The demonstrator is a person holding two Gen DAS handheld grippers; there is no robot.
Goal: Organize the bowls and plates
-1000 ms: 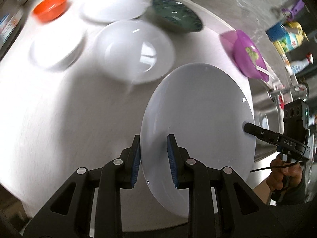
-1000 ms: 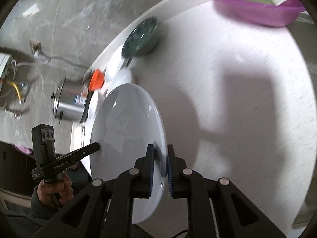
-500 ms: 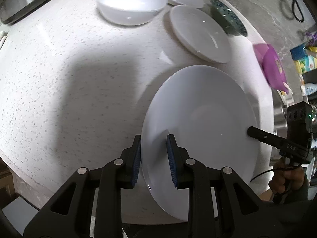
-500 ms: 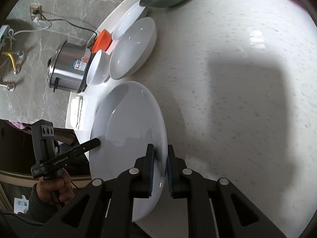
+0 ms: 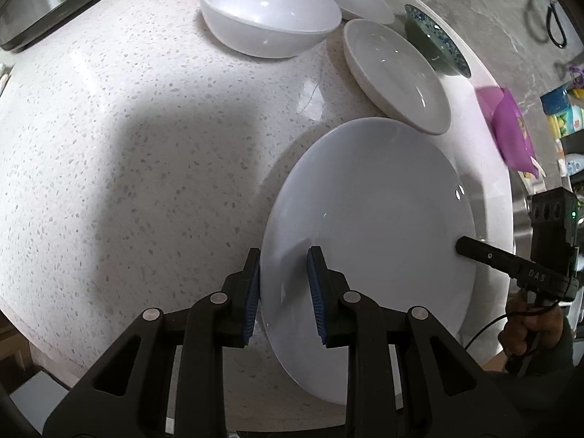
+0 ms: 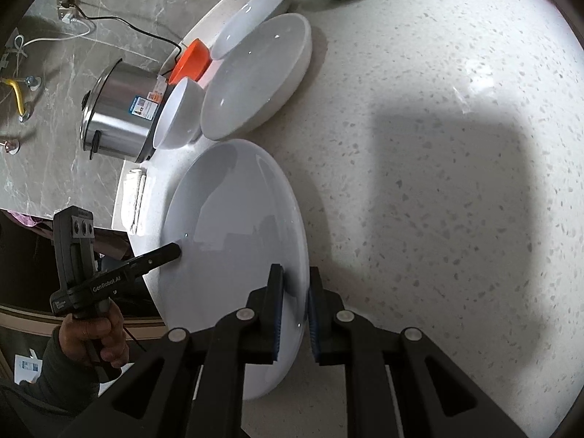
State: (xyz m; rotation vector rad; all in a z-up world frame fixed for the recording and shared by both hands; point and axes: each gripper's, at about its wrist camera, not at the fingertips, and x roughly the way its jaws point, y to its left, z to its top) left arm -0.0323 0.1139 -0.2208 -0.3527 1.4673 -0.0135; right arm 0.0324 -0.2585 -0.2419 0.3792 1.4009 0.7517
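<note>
Here, glossy round white plate [image 5: 368, 219], both grippers clamping its rim, speckled stone counter [image 5: 146, 146].

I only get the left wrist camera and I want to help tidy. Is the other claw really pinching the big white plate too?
Observer: Yes. The right claw has a pad on each side of the rim of the big white plate.
Operator: What's the shiny thing in the corner?
Observer: A silver cooker; a black cord leads from behind it toward a wall socket.
Operator: Anything beside the plate?
Observer: A folded white cloth at the edge of the counter.
</note>
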